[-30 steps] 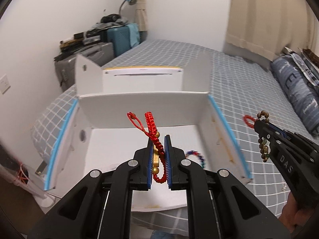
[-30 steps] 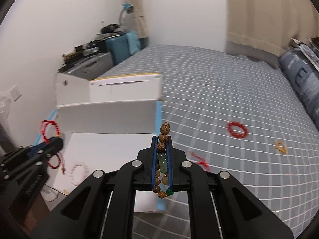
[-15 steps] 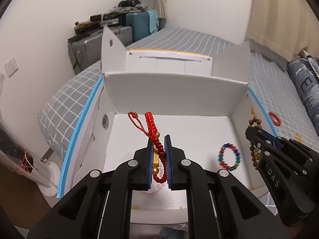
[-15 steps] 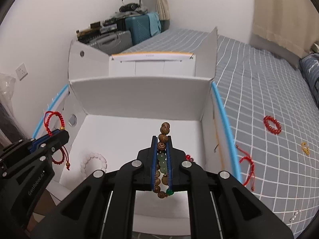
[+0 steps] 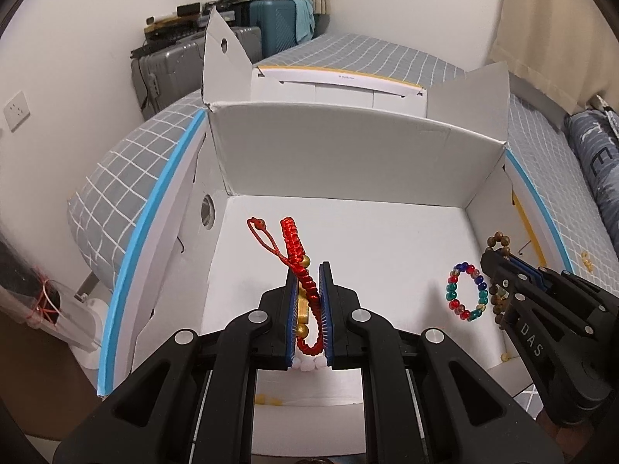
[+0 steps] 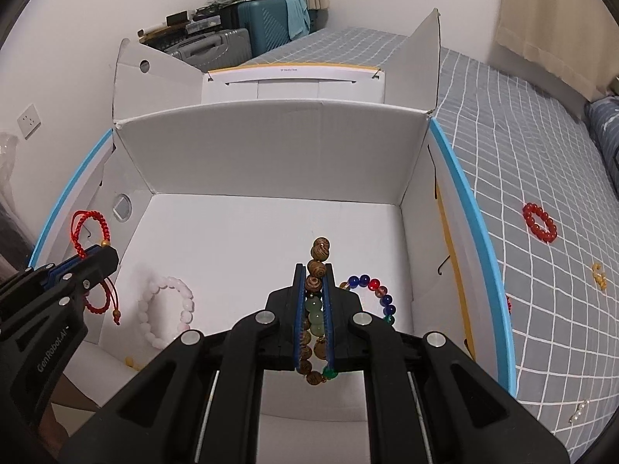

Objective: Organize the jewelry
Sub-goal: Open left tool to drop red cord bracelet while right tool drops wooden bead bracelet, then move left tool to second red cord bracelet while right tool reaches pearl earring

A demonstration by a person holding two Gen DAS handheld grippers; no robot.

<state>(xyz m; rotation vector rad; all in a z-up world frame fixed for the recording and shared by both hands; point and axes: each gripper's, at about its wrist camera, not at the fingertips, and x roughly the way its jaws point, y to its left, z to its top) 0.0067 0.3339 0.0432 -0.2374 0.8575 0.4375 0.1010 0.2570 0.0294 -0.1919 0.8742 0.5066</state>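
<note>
Both hand-held grippers hang above the open white cardboard box point(image 6: 271, 162), which stands on a grey checked bed point(image 6: 522, 147), and both point steeply down toward its floor. The left hand-held gripper point(image 5: 307, 309) is clenched on a red braided cord bracelet point(image 5: 298, 255) with gold beads; the cord runs lengthwise between the pads, its loop end sticking out past the tips toward the far wall. The right hand-held gripper point(image 6: 313, 309) is clenched on a wooden bead bracelet point(image 6: 320, 249) that includes some green beads, likewise lined up along the fingers.

The deciding relation is vertical: the box floor lies directly below each load, so judged from this, a release should drop each piece inside. The left load hangs over the left half, near a pink bead bracelet point(image 6: 164, 309) already on the floor. The right load hangs over the right half, just above a multicoloured bead bracelet point(image 5: 466, 292), and may land on it.

Outside the box, on the bed to the right, a red bead bracelet point(image 6: 539, 222) and a small gold piece point(image 6: 599, 276) remain; the right gripper is the nearer to them.
</note>
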